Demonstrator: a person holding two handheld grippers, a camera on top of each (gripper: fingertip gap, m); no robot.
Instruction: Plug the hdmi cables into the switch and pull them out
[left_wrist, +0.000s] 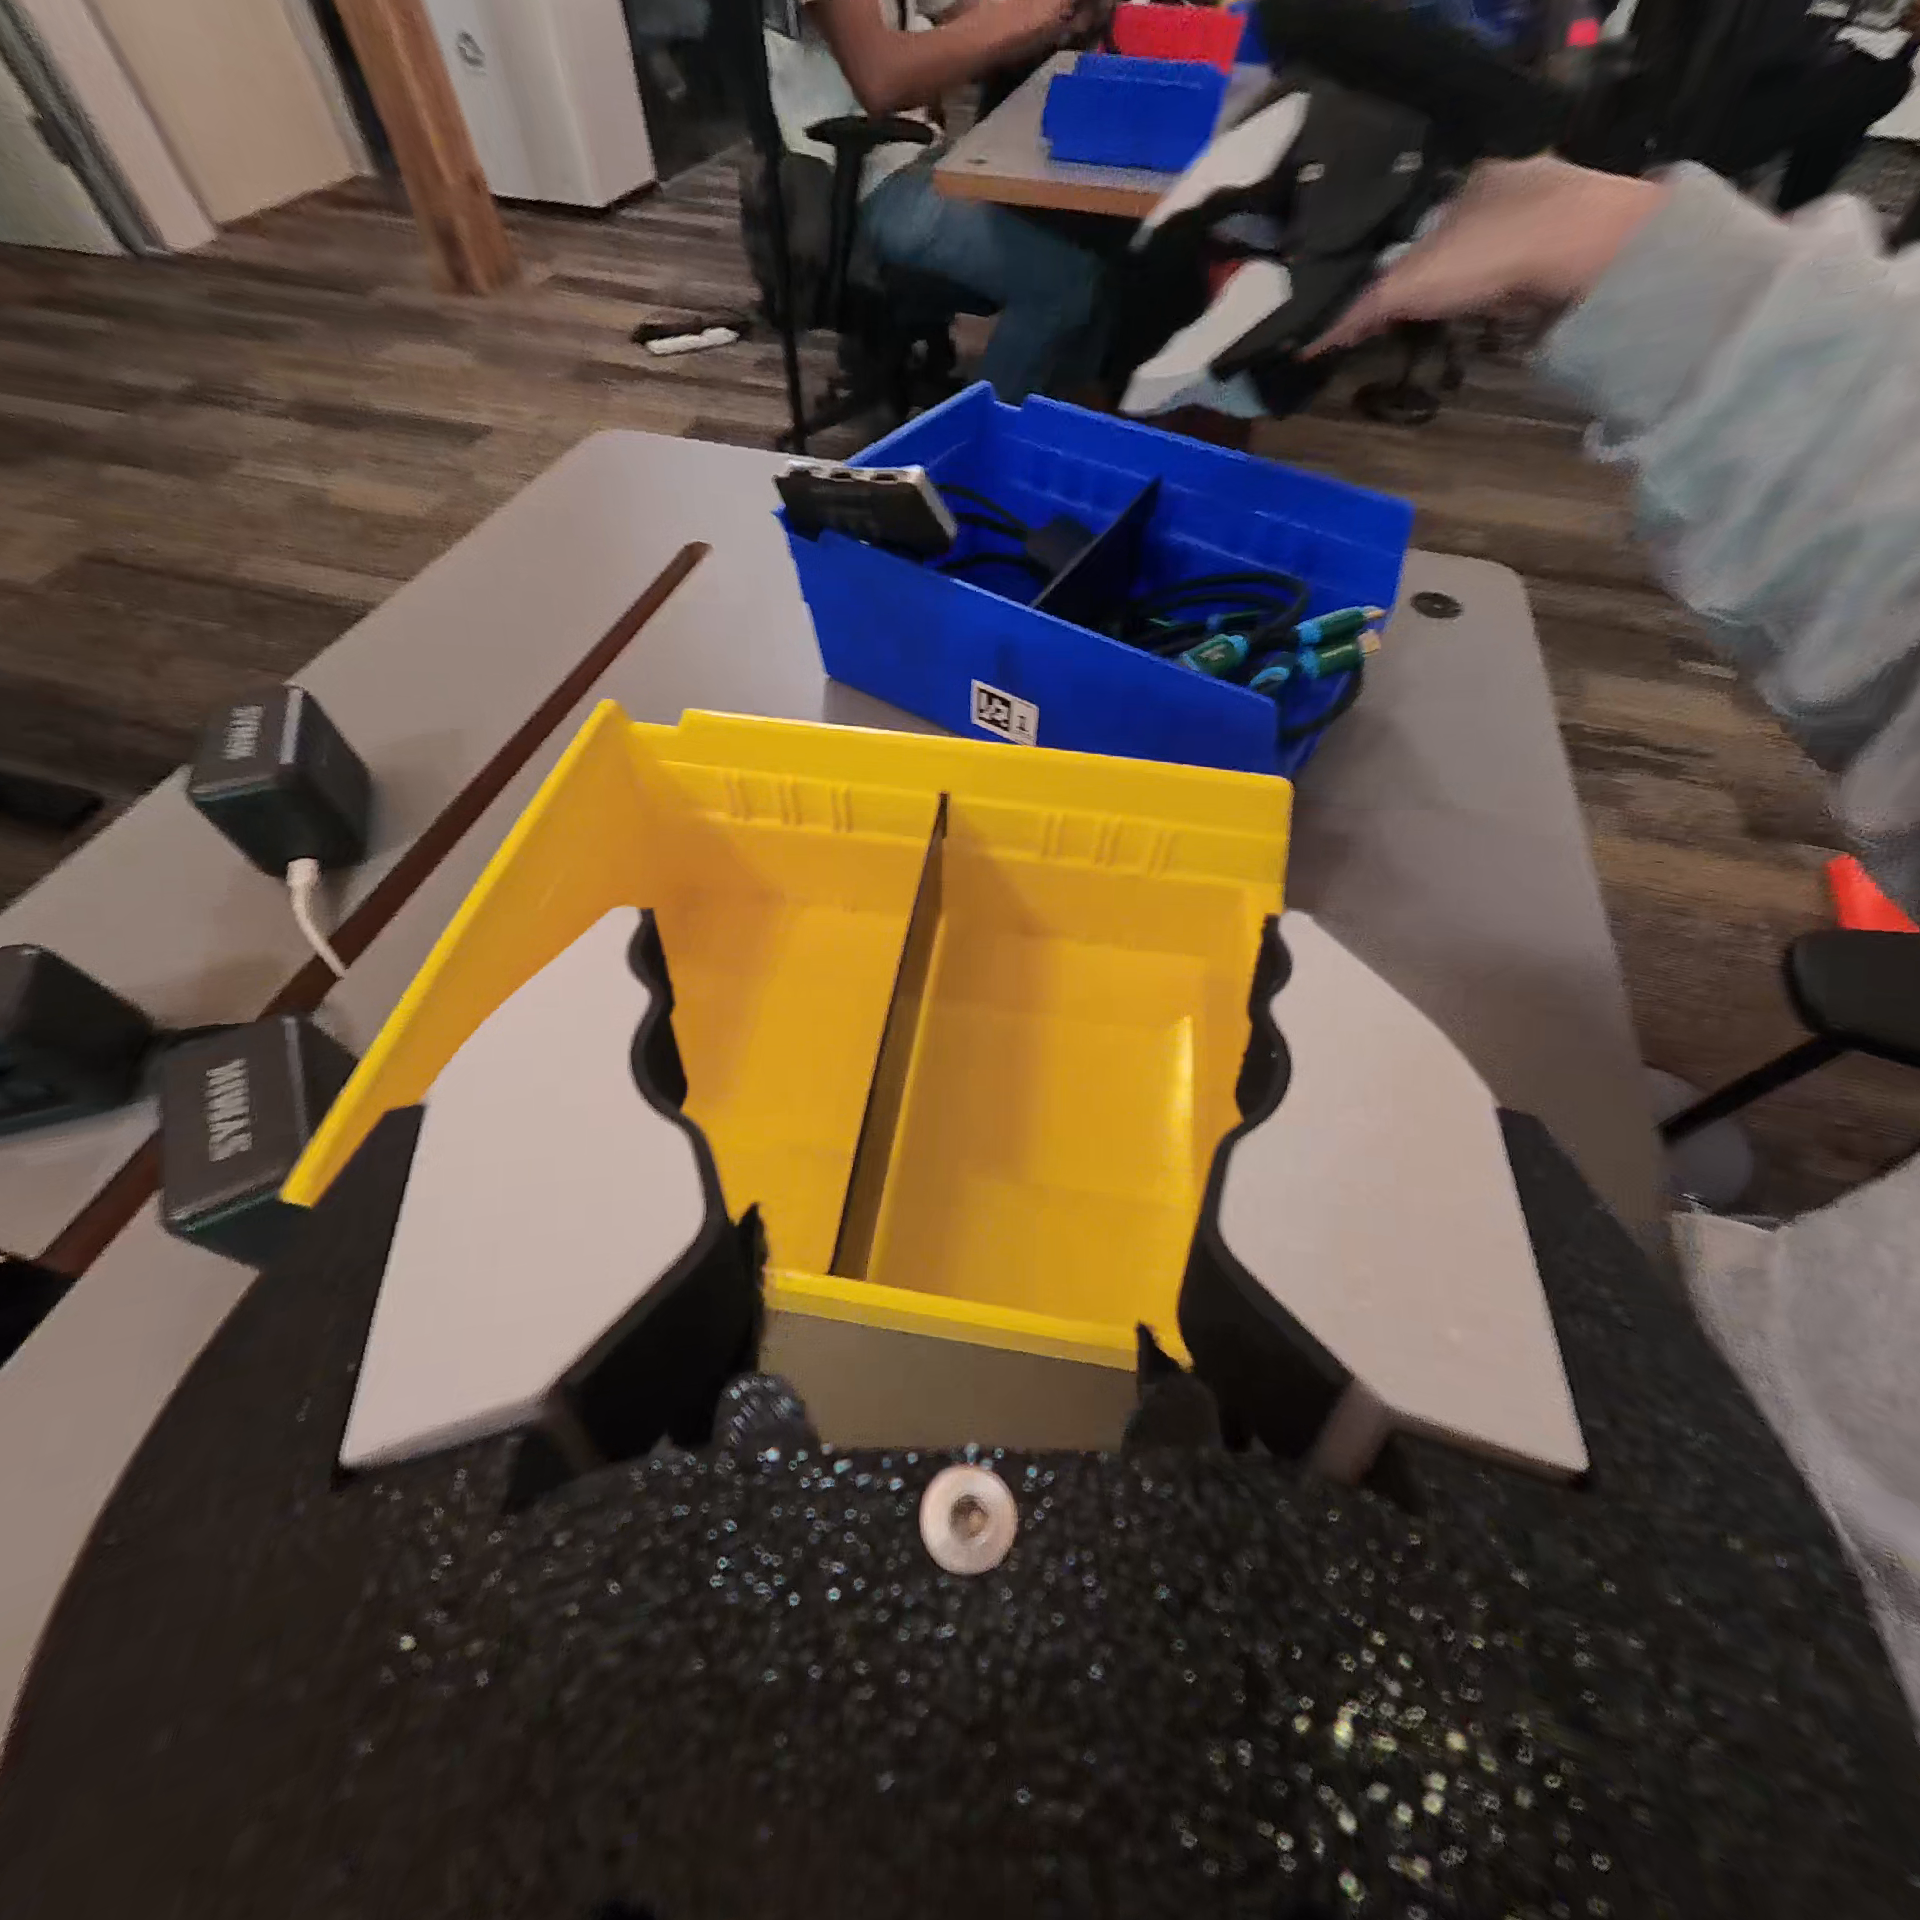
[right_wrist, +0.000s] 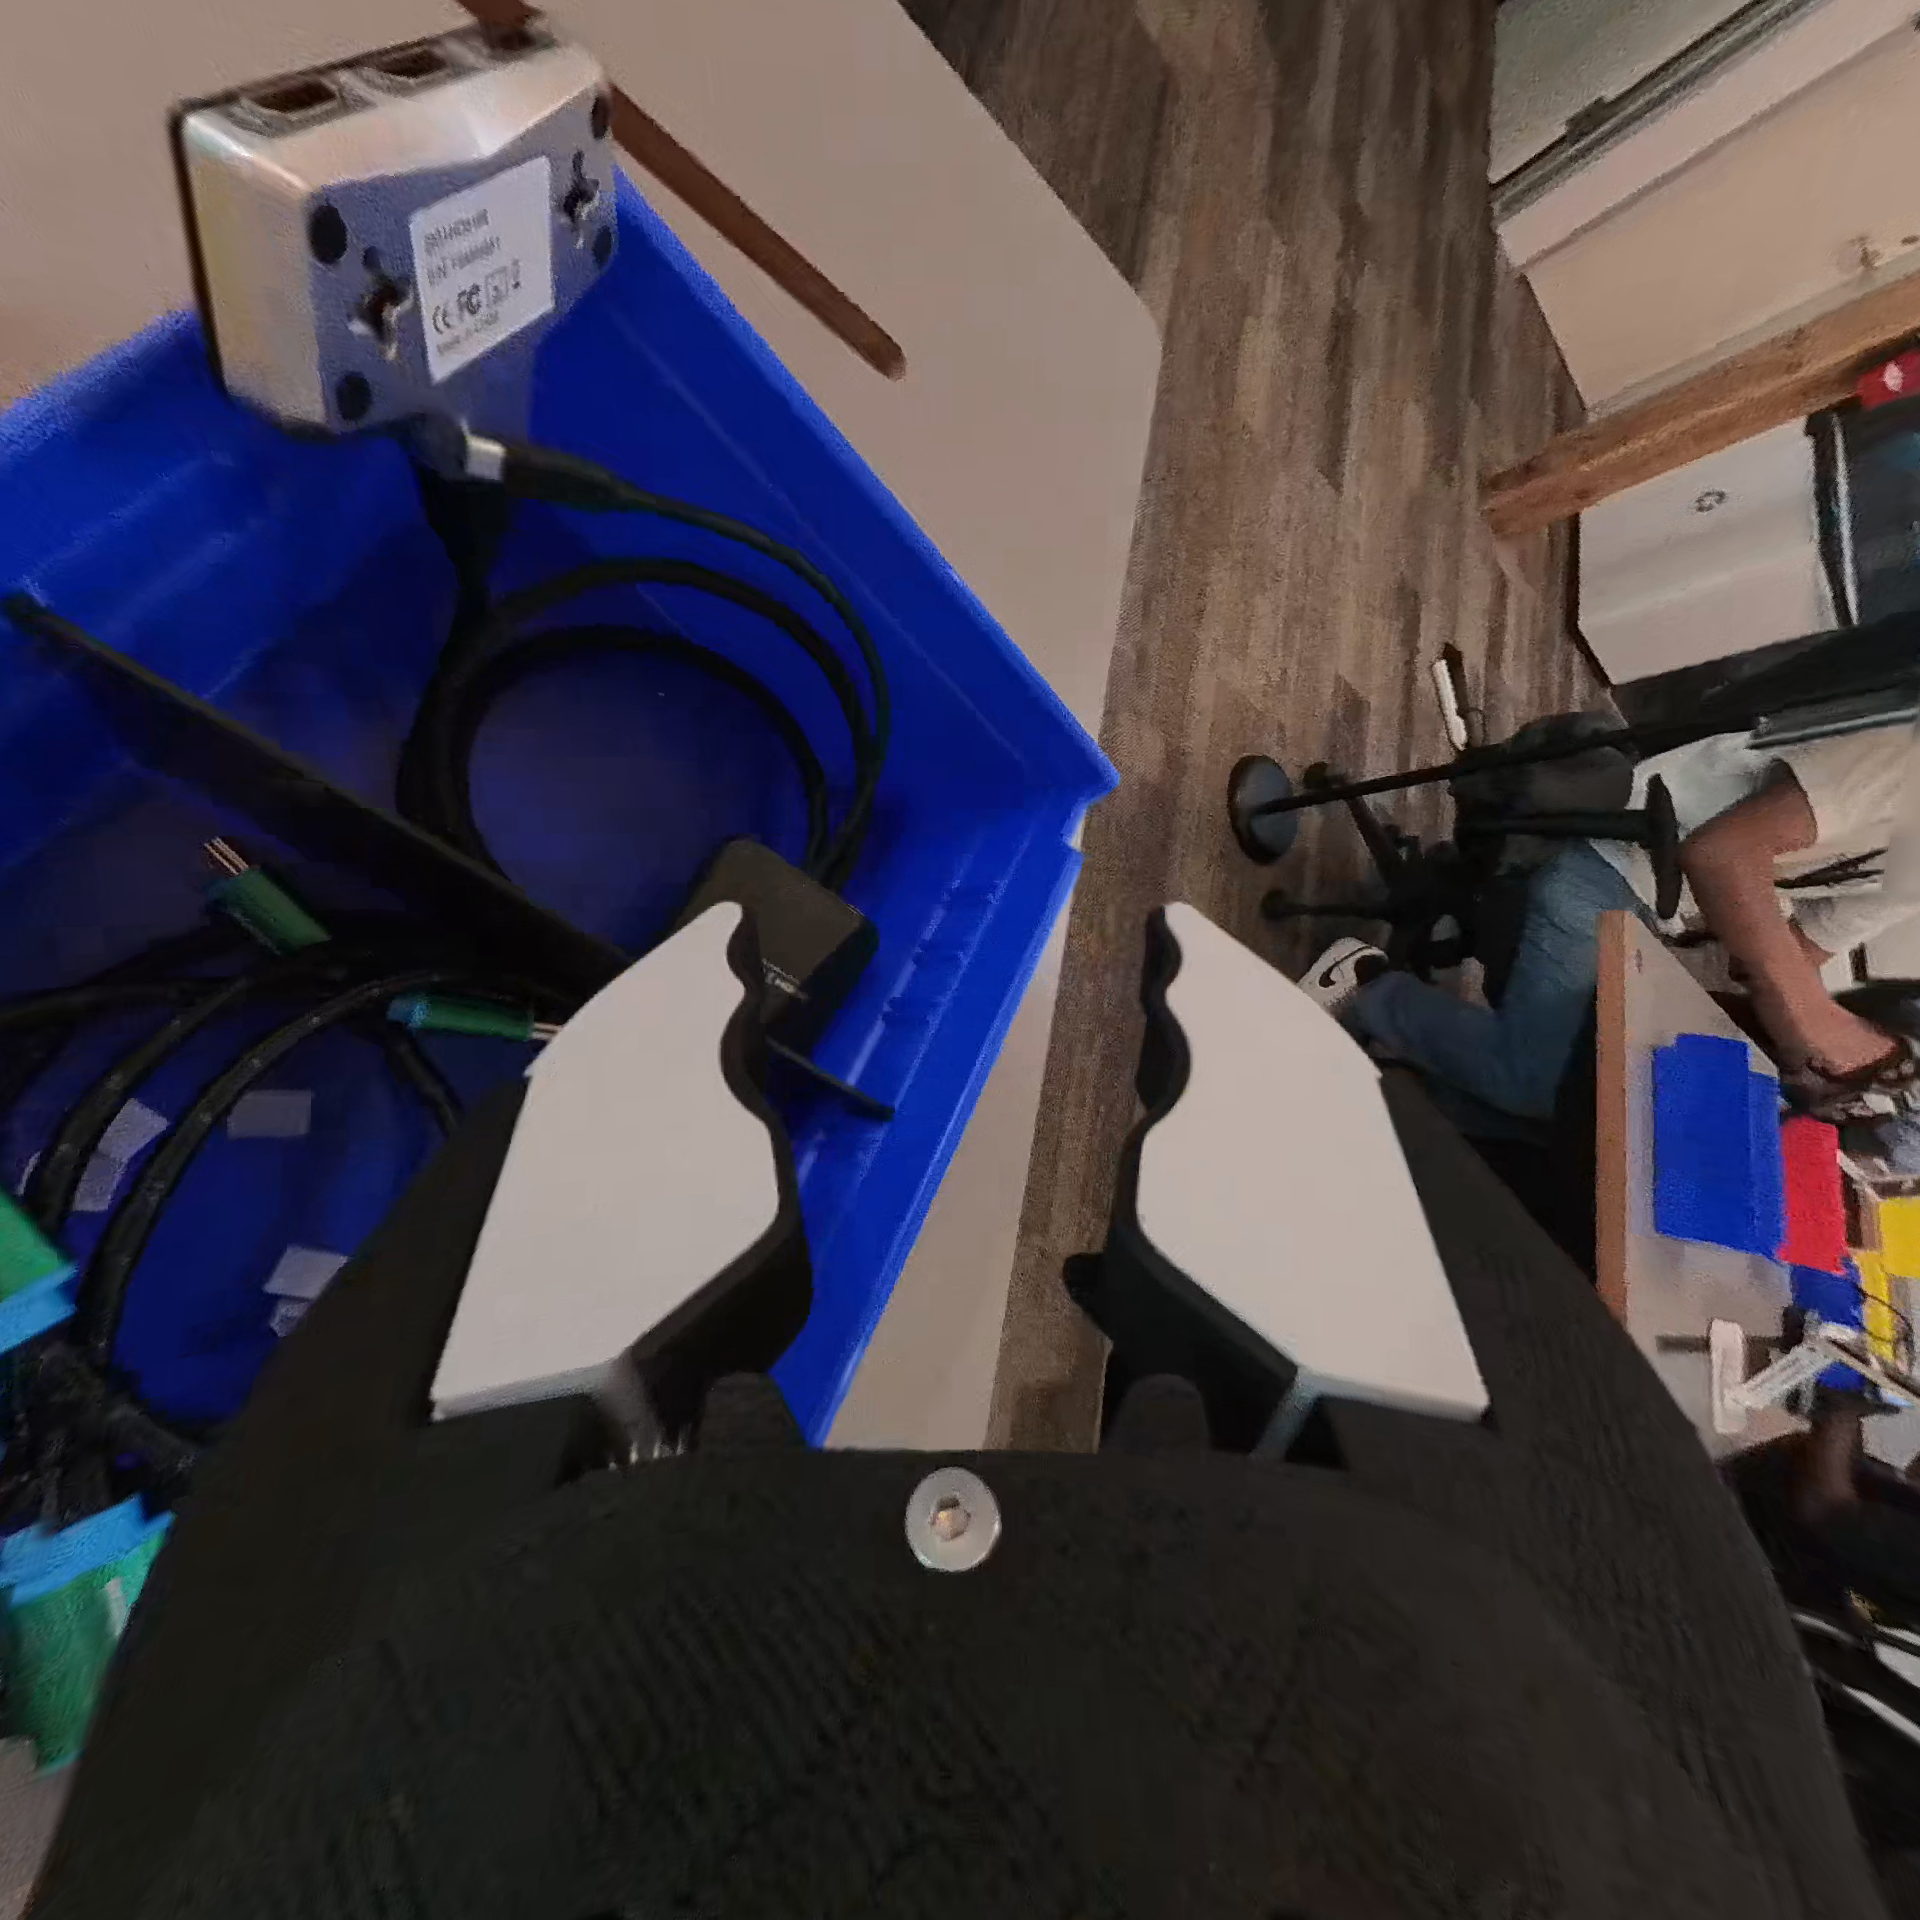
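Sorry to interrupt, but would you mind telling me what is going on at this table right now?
A person works two handheld grippers over a grey table. The left gripper, jaws wide open and holding nothing, hangs over an empty yellow bin with a dark divider. The right gripper, also open and holding nothing, sits above the edge of a blue bin that holds black cables, green plugs and a silver box propped on its rim.

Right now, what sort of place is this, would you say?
Probably a shared office or lab workroom. Grey tables hold divided parts bins, a yellow bin and a blue bin of cables, and a person sits on an office chair at another table of bins.
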